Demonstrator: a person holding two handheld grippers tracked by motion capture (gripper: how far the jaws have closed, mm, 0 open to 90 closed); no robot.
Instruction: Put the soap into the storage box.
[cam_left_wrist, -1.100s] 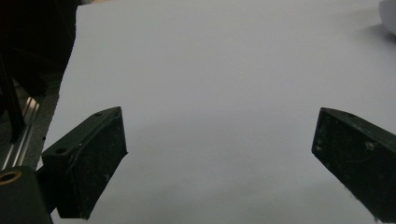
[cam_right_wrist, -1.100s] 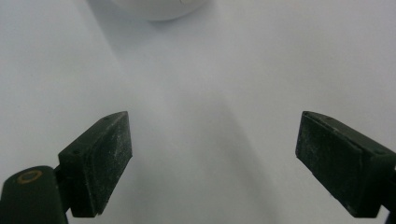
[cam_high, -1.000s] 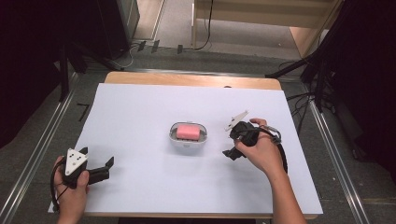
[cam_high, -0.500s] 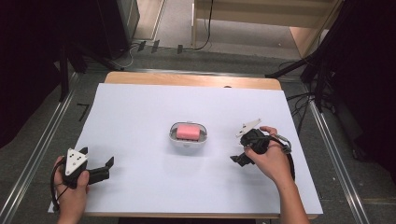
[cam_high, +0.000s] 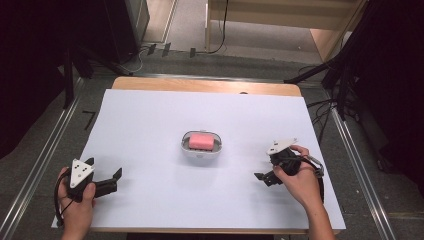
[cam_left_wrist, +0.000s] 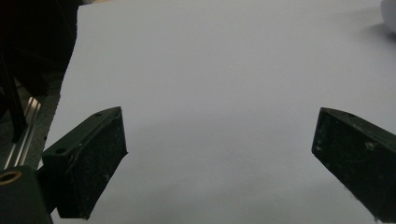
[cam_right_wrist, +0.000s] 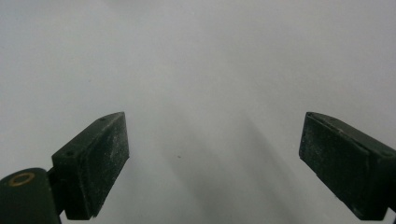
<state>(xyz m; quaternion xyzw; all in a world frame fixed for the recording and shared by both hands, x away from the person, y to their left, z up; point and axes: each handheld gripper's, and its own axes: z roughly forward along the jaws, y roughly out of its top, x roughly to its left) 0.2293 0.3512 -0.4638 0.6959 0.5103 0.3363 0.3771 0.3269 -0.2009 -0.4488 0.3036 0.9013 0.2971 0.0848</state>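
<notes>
While your left gripper (cam_high: 112, 181) rests near the sheet's (cam_high: 150, 125) front left corner, your right gripper (cam_high: 264, 176) sits toward the front right, and the soap (cam_high: 201, 141) lies between them, well apart from both. From above you can see that the pink bar lies in a small clear dish (cam_high: 201, 151) at the middle of the white sheet, which covers most of the table (cam_high: 205, 85).

Your left gripper view (cam_left_wrist: 219, 154) gives what the high view cannot: the jaws stand wide apart with bare sheet between them. It also catches the sheet's left edge, a metal rail (cam_left_wrist: 21, 135) beside it, and a pale sliver at the top right corner that may be the dish.

Your right gripper view (cam_right_wrist: 215, 158) likewise shows wide jaws with nothing but plain white between them; they have just been opening a little further. Your right hand (cam_high: 300, 180) wraps the gripper's body in the high view.
</notes>
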